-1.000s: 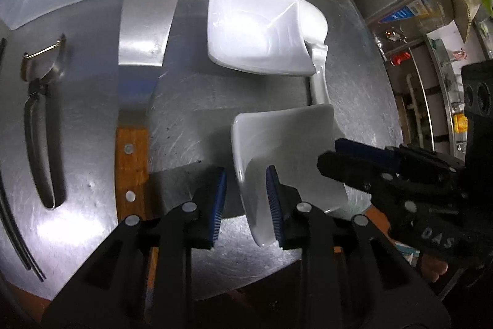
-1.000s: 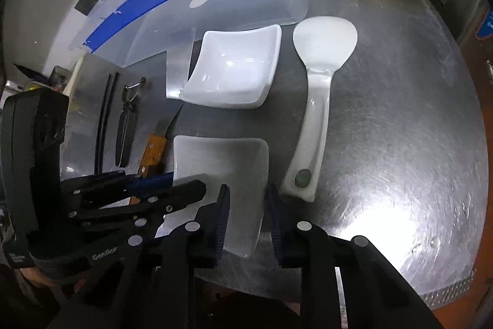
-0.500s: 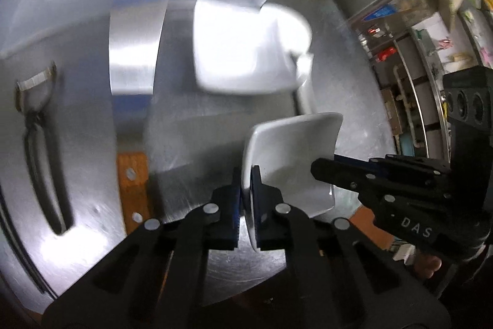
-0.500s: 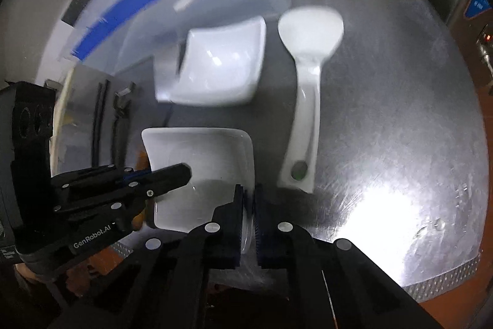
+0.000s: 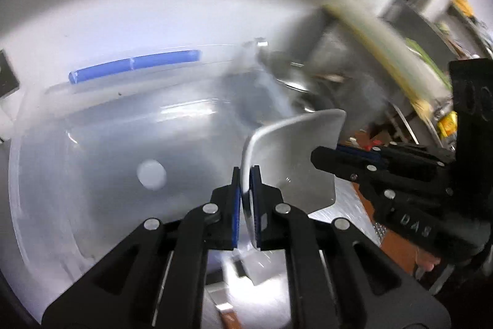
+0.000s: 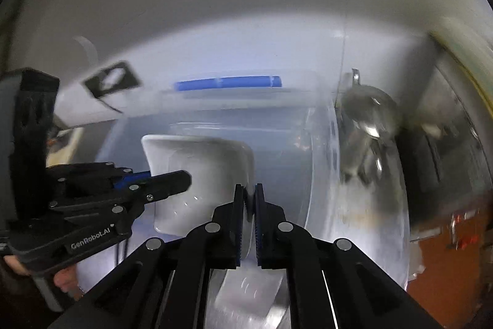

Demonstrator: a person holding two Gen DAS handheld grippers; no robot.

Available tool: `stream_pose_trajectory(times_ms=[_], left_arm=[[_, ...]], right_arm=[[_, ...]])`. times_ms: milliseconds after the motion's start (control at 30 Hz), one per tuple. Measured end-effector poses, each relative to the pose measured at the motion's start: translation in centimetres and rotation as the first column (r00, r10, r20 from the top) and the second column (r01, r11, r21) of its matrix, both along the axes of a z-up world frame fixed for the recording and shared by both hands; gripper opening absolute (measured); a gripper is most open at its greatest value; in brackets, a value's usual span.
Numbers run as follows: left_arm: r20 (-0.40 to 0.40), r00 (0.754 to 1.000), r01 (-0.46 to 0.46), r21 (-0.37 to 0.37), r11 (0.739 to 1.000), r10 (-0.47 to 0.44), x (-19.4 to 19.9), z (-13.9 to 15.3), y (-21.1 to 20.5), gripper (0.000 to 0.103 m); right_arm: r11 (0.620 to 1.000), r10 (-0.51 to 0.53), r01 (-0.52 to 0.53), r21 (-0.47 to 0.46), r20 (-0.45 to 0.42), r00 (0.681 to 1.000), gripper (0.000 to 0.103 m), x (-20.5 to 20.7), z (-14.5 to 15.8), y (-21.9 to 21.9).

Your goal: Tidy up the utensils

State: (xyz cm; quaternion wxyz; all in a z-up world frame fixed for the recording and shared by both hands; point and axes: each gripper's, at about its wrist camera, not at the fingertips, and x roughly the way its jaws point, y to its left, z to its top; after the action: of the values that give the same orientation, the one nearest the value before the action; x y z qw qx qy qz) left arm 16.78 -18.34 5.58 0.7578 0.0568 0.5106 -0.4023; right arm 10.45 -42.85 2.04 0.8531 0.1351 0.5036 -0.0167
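Note:
A white square dish (image 5: 295, 162) is held in the air by both grippers. My left gripper (image 5: 246, 184) is shut on its left rim. My right gripper (image 6: 249, 199) is shut on its right rim; the dish also shows in the right wrist view (image 6: 200, 174). Each gripper shows in the other's view, the right one (image 5: 332, 156) and the left one (image 6: 166, 178). The dish hangs in front of and above a clear plastic bin (image 5: 107, 162) with a blue handle (image 5: 135, 67). The view is blurred by motion.
A steel kettle (image 6: 366, 116) stands to the right of the bin (image 6: 323, 174). A wooden knife handle (image 5: 229, 318) and steel table (image 5: 348, 205) show below the dish. A white wall is behind the bin.
Both grippers closed on the dish's opposite rims and lifted it off the table. They have carried it up and towards the clear bin; the other dish and spoon have left view.

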Motion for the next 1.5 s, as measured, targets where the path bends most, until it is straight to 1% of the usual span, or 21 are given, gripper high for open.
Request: stream_pose_trajectory(times_ms=[67,167,300,500,600,667,700,767,800,833,867,900,967,1033,1100,1133,1167,1200,1267,1367,1500], left_arm=[[-0.082,0.997,-0.013,0.038,0.999,0.016,4.3,-2.5,-0.2,0.006],[-0.215,0.976,-0.024,0.101,0.995,0.045,9.8,-7.7,-1.8,0.006],[-0.295,0.953,-0.02,0.169,0.985,0.07,13.7,-13.2,-3.4,0.006],[-0.344,0.934,-0.009,0.246,0.969,0.096,16.3,-17.7,-5.7,0.006],[-0.345,0.932,-0.016,0.267,0.964,0.111,16.3,-18.3,-5.9,0.007],[-0.32,0.939,-0.031,0.28,0.96,0.124,16.3,-17.8,-6.3,0.008],[-0.3,0.946,-0.041,0.277,0.96,0.127,16.1,-17.1,-6.2,0.008],[-0.21,0.97,-0.07,0.232,0.97,0.12,14.7,-13.2,-5.5,0.008],[-0.15,0.983,-0.074,0.194,0.978,0.104,14.0,-11.0,-4.6,0.008],[-0.054,0.996,-0.069,0.144,0.987,0.078,11.7,-7.2,-3.6,0.008],[0.013,0.998,-0.062,0.1,0.993,0.061,9.9,-4.7,-2.6,0.008],[0.083,0.996,-0.036,0.031,0.999,0.034,7.0,-1.5,-1.1,0.008],[0.14,0.99,0.026,-0.069,0.997,-0.017,2.4,1.4,1.5,0.008],[0.18,0.981,0.098,-0.145,0.984,-0.072,-3.4,3.1,4.4,0.012],[0.209,0.973,0.13,-0.147,0.981,-0.097,-7.7,2.7,6.2,0.012],[0.211,0.972,0.131,-0.125,0.983,-0.103,-9.1,2.1,6.4,0.012],[0.191,0.975,0.133,-0.092,0.987,-0.114,-10.4,0.7,6.3,0.012],[0.134,0.981,0.151,-0.049,0.987,-0.143,-11.3,-1.6,6.0,0.012],[0.059,0.985,0.162,0.025,0.986,-0.163,-12.4,-4.8,4.9,0.012],[-0.037,0.989,0.146,0.102,0.984,-0.143,-12.1,-9.7,4.3,0.012],[-0.153,0.982,0.124,0.108,0.986,-0.106,-10.1,-11.8,3.9,0.012]], right_arm=[[1.0,-0.008,0.009,0.011,-0.091,0.996,0.008,4.2,-2.0,-0.9],[0.998,-0.034,0.046,0.046,-0.246,0.969,0.009,10.3,-7.1,-2.5],[0.995,-0.079,0.098,0.032,-0.368,0.927,0.009,14.6,-12.9,-3.6],[0.995,-0.092,0.096,-0.013,-0.444,0.891,0.009,17.1,-17.5,-3.8],[0.997,-0.081,0.081,-0.018,-0.443,0.893,0.009,16.8,-17.7,-3.0],[0.995,-0.097,0.09,-0.037,-0.419,0.903,0.009,16.5,-16.7,-2.9],[0.994,-0.105,0.089,-0.059,-0.393,0.914,0.009,16.0,-15.3,-2.4],[0.995,-0.092,0.08,-0.055,-0.291,0.952,0.009,13.7,-11.0,-2.5],[0.997,-0.072,0.064,-0.041,-0.234,0.97,0.01,12.2,-8.9,-2.3],[0.999,-0.035,0.033,-0.021,-0.153,0.988,0.017,9.7,-5.8,-1.9],[1.0,-0.011,0.011,0.002,-0.084,0.996,0.023,7.0,-3.5,-1.5],[1.0,0.005,-0.004,0.019,-0.034,0.999,0.034,4.9,-2.0,-1.1],[0.998,0.042,-0.046,0.051,0.075,0.996,0.036,-1.5,0.7,-0.1],[0.997,0.045,-0.051,0.057,0.11,0.993,0.036,-7.4,0.8,0.6],[0.998,0.018,-0.023,0.065,0.073,0.997,0.036,-11.1,-1.0,1.0],[0.997,-0.01,0.008,0.083,0.018,1.0,0.036,-12.9,-3.3,1.2],[0.993,-0.029,0.035,0.113,-0.048,0.998,0.036,-14.1,-5.9,1.4],[0.987,-0.039,0.056,0.154,-0.112,0.993,0.035,-14.8,-8.6,1.5],[0.981,-0.069,0.099,0.165,-0.18,0.981,0.034,-15.9,-11.6,1.9],[0.984,-0.089,0.116,0.133,-0.198,0.976,0.034,-16.2,-14.0,3.2],[0.989,-0.097,0.115,0.088,-0.183,0.978,0.034,-15.0,-15.1,3.8]])
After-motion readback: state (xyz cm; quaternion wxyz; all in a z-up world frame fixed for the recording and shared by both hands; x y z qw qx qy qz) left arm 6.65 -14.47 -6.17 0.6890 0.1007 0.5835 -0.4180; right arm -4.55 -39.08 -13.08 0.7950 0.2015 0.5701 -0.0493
